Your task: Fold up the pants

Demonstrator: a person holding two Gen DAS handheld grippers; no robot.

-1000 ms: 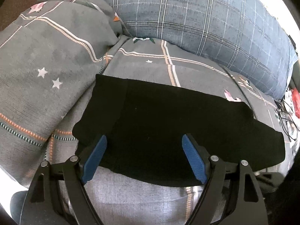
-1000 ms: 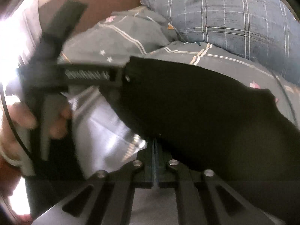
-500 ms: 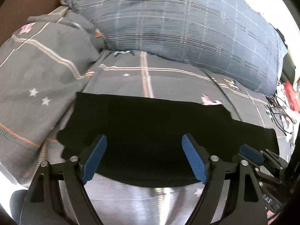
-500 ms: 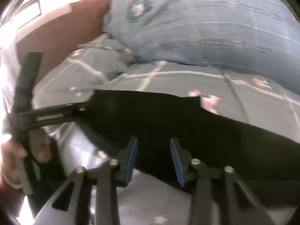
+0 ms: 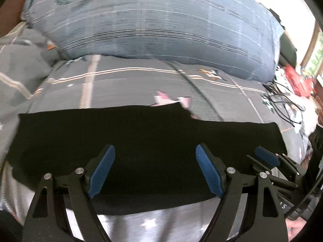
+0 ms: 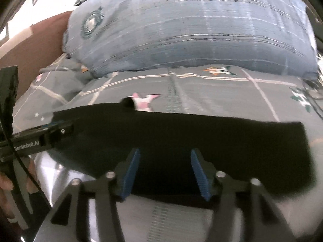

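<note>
The black pants lie folded flat in a long band across the grey patterned bed cover. They also show in the right wrist view. My left gripper is open and empty, over the near edge of the pants. My right gripper is open and empty, over the near edge further right. The right gripper shows at the right of the left wrist view. The left gripper shows at the left of the right wrist view.
A big blue plaid pillow lies behind the pants, and shows in the right wrist view too. Black cables and clutter sit at the right edge of the bed. A brown headboard stands at the far left.
My right gripper was shut on the pants and has opened and let them go. Both grippers have pulled back toward the near edge. The pants now lie flat.
</note>
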